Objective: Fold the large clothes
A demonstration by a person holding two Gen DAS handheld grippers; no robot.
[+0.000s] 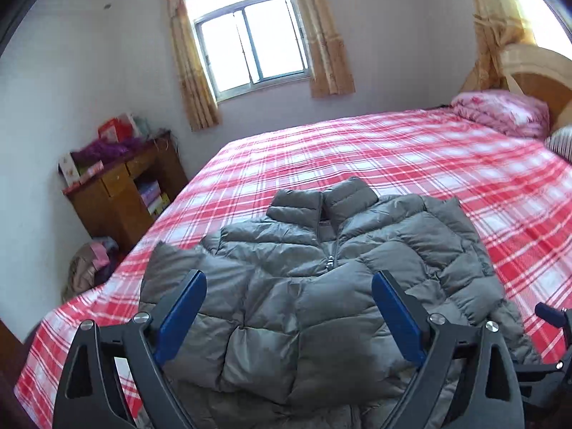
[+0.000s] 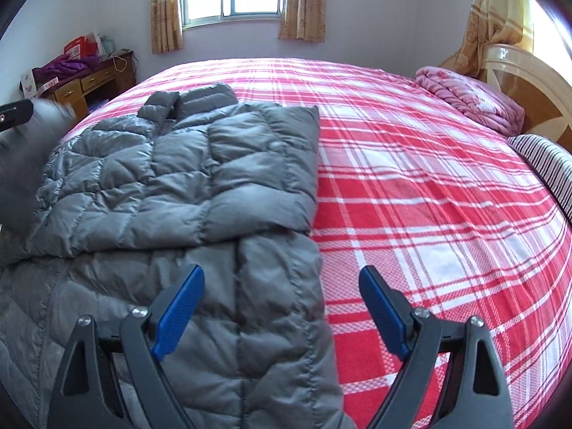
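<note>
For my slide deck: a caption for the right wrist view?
Open right gripper above a grey puffer jacket, sleeve folded across, on a red plaid bed.

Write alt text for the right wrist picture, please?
A grey puffer jacket lies front-up on a bed with a red plaid sheet, one sleeve folded across its front. The open right gripper hovers over the jacket's near edge.

one grey puffer jacket [image 1: 321, 286] lower centre; one plaid bed [image 1: 411, 150]; two grippers; one window [image 1: 250, 43] up top; one wooden desk [image 1: 121, 186] at left; one pink quilt [image 1: 500, 111] upper right
</note>
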